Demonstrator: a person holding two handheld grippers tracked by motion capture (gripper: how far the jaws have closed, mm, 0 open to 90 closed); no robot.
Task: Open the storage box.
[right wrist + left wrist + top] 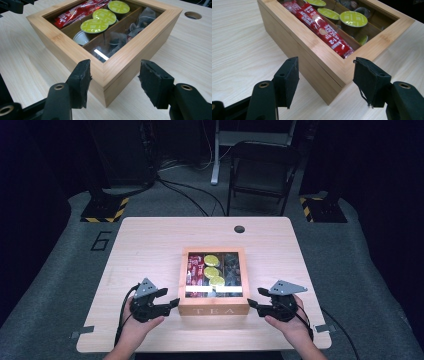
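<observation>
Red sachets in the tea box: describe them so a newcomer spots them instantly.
On the light wooden table sits a bamboo box marked TEA, with a clear lid. Its compartment nearest the left gripper holds the red sachets: long flat packets with white print, unlike the round green-topped capsules in the middle compartment.

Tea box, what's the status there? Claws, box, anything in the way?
Left claw open at the front left corner of the tea box. Right claw open at its front right corner. Glass lid shut, box untouched. Nothing in the way.
</observation>
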